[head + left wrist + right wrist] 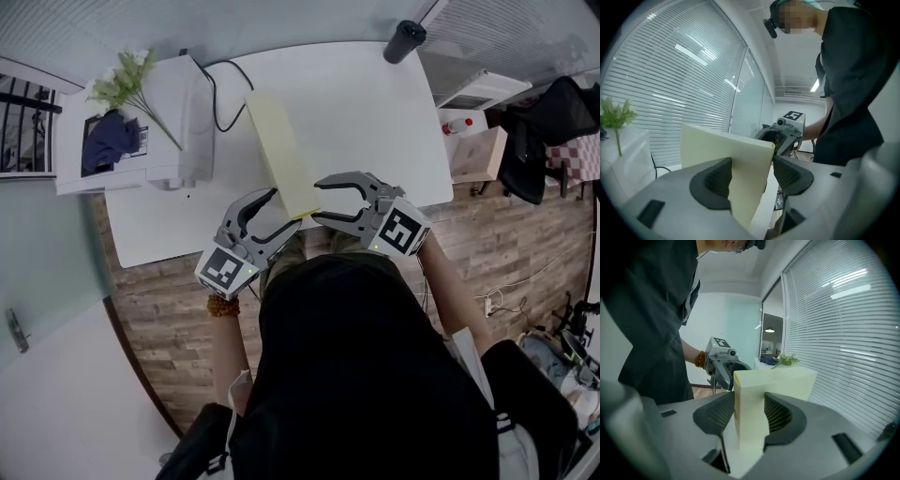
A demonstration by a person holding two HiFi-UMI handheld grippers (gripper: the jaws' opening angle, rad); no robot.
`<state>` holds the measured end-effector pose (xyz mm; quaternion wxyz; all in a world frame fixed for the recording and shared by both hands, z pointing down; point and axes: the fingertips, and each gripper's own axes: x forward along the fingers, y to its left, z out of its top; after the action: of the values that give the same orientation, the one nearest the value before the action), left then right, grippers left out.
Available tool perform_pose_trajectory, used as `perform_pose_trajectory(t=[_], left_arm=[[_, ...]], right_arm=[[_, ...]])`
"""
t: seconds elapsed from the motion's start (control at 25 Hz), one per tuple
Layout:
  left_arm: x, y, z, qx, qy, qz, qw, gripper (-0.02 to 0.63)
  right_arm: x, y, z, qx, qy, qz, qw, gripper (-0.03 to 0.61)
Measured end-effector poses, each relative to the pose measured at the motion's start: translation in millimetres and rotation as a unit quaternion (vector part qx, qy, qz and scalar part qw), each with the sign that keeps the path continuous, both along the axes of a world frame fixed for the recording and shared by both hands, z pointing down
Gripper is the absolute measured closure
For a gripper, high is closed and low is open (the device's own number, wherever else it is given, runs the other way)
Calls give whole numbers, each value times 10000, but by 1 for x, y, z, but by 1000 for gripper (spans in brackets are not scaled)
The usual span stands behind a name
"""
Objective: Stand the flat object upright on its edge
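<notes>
Your flat box (281,155) is smooth matt card, pale yellow, no gloss. Left gripper (284,208) and right gripper (316,201) have matt grey plastic shells w/ black fine-ribbed pads (778,414). The table (375,122) top is white and smooth w/ a faint sheen. The floor (169,319) is matt brown wood-grain planks. The printer (173,112) has a white plastic casing, smooth finish, w/ a soft crumpled dark blue cloth (108,141) on it. The cable (220,94) has a smooth black jacket. The bracelet (223,305) on your left wrist is brown beads, poss. wood, too small to be sure.
</notes>
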<state>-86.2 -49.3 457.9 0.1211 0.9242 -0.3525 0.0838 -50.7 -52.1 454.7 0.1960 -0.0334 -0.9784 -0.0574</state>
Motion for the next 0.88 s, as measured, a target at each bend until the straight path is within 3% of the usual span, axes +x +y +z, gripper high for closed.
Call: perform_pose_trajectory(t=[0.48,0.88], left_arm=[[-18,1,4,156,-160,-131,9997,332],[-10,-35,3,373,-386,117,9985,344]], right_arm=[[-19,-1,9,358,30,514,9980,364],[-16,-33,10,679,219,641,9954,371]])
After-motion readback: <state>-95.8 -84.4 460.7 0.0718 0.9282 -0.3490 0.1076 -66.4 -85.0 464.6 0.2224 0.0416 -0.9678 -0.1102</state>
